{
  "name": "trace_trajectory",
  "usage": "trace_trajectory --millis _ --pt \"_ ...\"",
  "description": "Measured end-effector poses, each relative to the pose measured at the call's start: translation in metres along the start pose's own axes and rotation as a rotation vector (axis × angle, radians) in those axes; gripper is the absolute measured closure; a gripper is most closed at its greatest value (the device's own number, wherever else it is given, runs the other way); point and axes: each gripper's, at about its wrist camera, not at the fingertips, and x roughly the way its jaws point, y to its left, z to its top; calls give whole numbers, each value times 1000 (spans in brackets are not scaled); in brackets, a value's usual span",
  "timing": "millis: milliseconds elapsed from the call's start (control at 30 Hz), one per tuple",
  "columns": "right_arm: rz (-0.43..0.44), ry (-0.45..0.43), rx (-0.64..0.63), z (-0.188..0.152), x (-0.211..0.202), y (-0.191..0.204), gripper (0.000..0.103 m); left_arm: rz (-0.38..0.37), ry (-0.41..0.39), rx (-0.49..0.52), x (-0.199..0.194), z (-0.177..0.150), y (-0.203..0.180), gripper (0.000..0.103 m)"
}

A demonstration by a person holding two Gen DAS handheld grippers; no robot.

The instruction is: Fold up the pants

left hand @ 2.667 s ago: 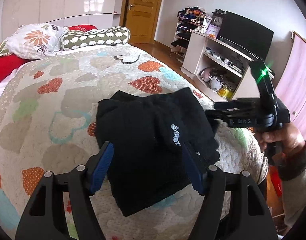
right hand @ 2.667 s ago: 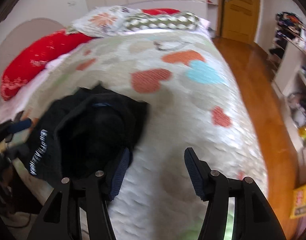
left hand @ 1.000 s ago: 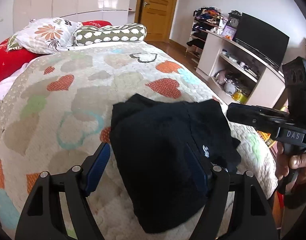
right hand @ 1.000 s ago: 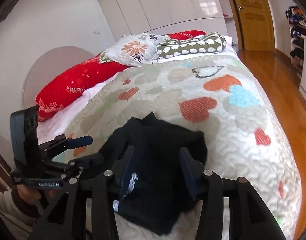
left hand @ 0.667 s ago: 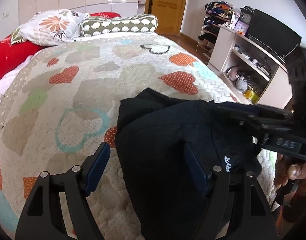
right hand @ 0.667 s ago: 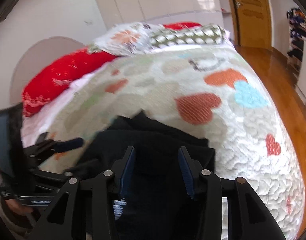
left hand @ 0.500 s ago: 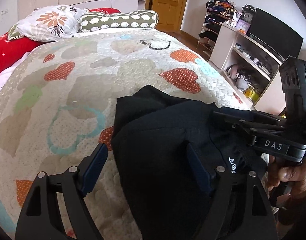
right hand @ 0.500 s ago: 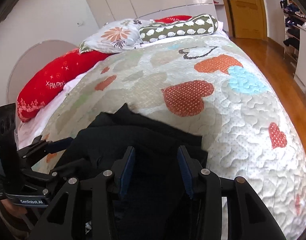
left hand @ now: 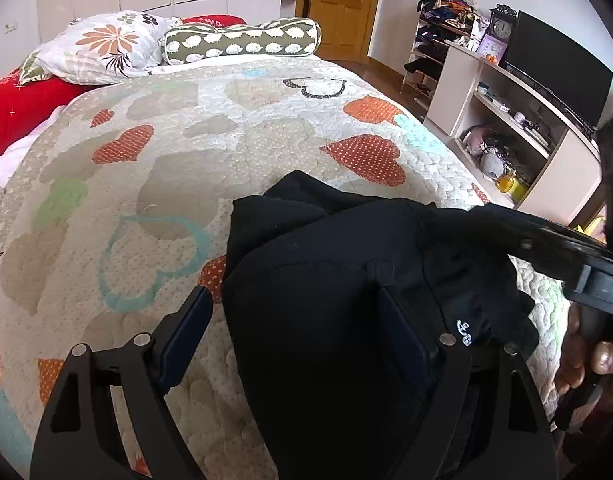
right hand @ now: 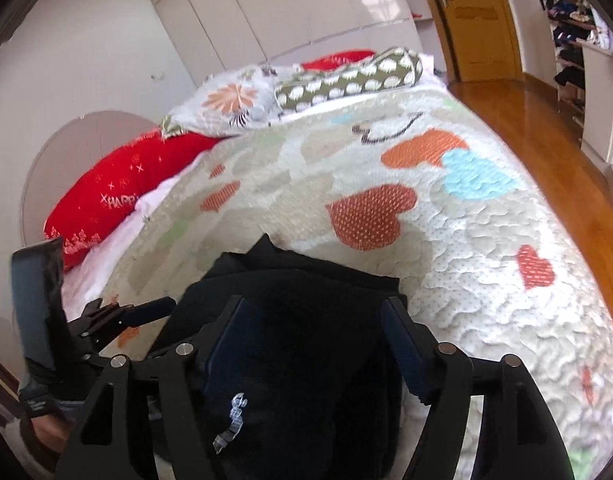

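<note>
Black pants [left hand: 338, 304], folded into a thick bundle, lie on the near end of the bed's quilt [left hand: 178, 168], close to its near edge. White lettering shows on the cloth at the right in the left wrist view and low between the fingers in the right wrist view.

Left gripper [left hand: 302, 336]: jaws wide open. The left pad stands over bare quilt just beside the bundle's left edge; the right pad lies against or over the black cloth. Nothing is clamped.

Right gripper [right hand: 314, 344]: jaws open, somewhat narrower, straddling the near part of the bundle, with black cloth filling the gap between the pads. Whether the pads press the cloth cannot be told.

The left wrist view alone shows the right hand [left hand: 586, 364] on its gripper handle at the far right, and a TV stand [left hand: 518, 128] with a dark screen beyond the bed. The right wrist view alone shows the left gripper's body at the left edge, a red pillow [right hand: 122, 188] and the wooden floor [right hand: 554, 120]. Both show a floral pillow [left hand: 102, 48], a spotted bolster [left hand: 242, 40] and a wooden door [left hand: 342, 4] far off.
</note>
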Motion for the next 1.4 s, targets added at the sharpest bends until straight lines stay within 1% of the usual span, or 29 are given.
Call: trace_trajectory --millis 100,167,200,300,367,433,567,667,800,833,867,900,933,1000,1033,1133,1200,1300,1400 --pt "-11 -1 -11 -8 -9 5 30 -3 -9 -5 -6 -2 -1 18" --pt "-32 12 -26 -17 -11 7 22 -10 -11 -12 -10 -5 -1 18" --pt "-44 23 -29 -20 -10 7 21 -11 -11 -15 -11 -6 -1 18" --pt "-56 64 -17 -31 -5 2 21 -16 -8 -18 -14 -12 -2 18" --pt "-30 80 5 -38 -1 -2 21 -18 -4 -17 -14 -15 -3 18" --pt "-20 72 -5 -43 0 0 21 -18 0 -19 -13 -17 -4 18" --pt "-57 21 -81 -45 -6 13 21 -24 6 -35 -12 -20 -2 18" --pt "-82 -3 -94 -41 -13 14 21 -24 -1 -40 -15 -19 0 18" --pt "-52 -37 -83 -39 -23 11 23 -26 -9 -56 -18 -20 4 18" --pt "-47 -27 -82 -39 -22 11 33 -26 -10 -59 -18 -21 5 18" --pt "-45 -8 -84 -41 -18 10 53 -27 -9 -63 -18 -21 5 18" --pt "-42 13 -87 -42 -13 10 63 -28 -6 -65 -17 -21 6 18" --pt "-36 35 -88 -44 -8 9 81 -28 -5 -66 -16 -22 6 18" --pt "-29 49 -88 -49 -5 10 85 -26 -4 -68 -17 -22 5 18" --pt "-21 45 -92 -50 -8 11 92 -24 -4 -66 -17 -22 5 18" --pt "-11 30 -118 -48 -23 14 98 -27 -7 -65 -22 -22 6 18" --pt "-20 36 -136 -48 -30 15 98 -42 -17 -69 -27 -22 5 18" --pt "-41 57 -144 -54 -28 14 98 -54 -29 -65 -31 -24 -1 18" --pt "-52 85 -127 -62 -16 8 98 -55 -1 -28 -22 -31 -13 18"
